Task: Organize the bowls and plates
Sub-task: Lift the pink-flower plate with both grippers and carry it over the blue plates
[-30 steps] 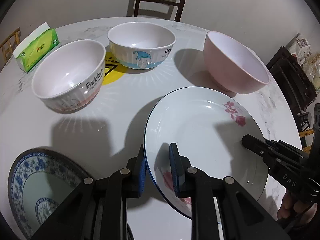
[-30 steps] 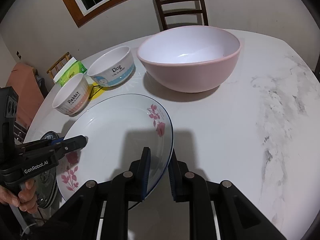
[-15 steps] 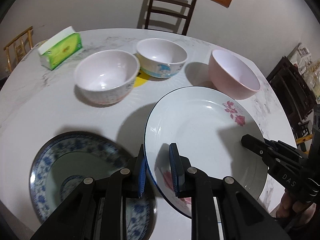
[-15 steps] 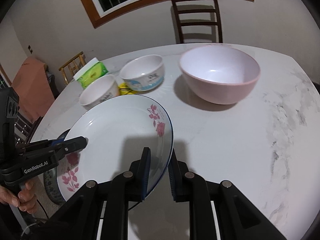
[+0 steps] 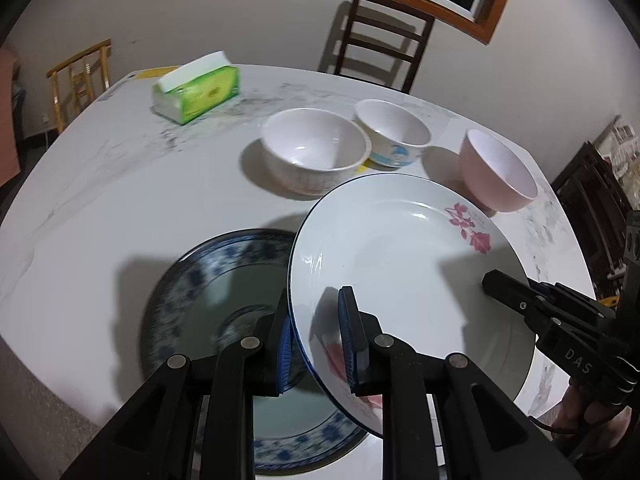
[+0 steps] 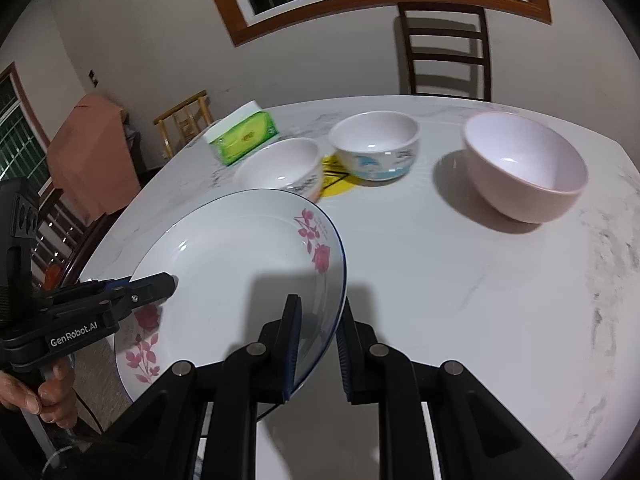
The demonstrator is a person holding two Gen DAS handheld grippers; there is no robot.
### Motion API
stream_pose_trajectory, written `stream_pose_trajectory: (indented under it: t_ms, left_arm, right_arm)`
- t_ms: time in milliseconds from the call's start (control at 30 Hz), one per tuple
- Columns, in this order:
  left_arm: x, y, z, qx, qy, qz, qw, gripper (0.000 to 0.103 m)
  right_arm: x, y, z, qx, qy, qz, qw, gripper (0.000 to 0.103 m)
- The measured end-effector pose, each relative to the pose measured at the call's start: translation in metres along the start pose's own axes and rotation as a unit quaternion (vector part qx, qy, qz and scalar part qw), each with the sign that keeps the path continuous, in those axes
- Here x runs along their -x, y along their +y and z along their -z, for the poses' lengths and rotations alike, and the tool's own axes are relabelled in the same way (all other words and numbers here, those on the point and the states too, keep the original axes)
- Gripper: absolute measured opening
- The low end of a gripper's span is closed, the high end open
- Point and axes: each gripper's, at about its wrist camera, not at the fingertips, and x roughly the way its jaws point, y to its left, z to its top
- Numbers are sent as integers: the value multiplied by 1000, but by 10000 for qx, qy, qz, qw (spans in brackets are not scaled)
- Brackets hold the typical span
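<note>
Left wrist view: left hand-held gripper (image 5: pixel 314 334) and right hand-held gripper (image 5: pixel 490 280) clench opposite rims of the floral plate (image 5: pixel 404 276), keeping it level, raised partly over the blue-patterned plate (image 5: pixel 208 304), probably for stacking.

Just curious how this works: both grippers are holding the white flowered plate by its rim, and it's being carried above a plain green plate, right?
Not quite. The plate underneath is blue-and-white patterned, not plain green, as the left wrist view shows. The rest holds: the left gripper and right gripper both clamp the white flowered plate by its rim.
</note>
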Motion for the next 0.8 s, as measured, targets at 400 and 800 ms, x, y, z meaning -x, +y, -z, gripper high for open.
stream_pose_trajectory:
  t_ms: [400,800]
  left_arm:
    - [15,53,21,431,-13,-186,9989,18]
    - [4,82,34,675,113,-248,9973,18]
  right_arm:
    - [-24,49,7,285,232,-212,9991,18]
    - [-49,66,12,394,485,-208,9978,18]
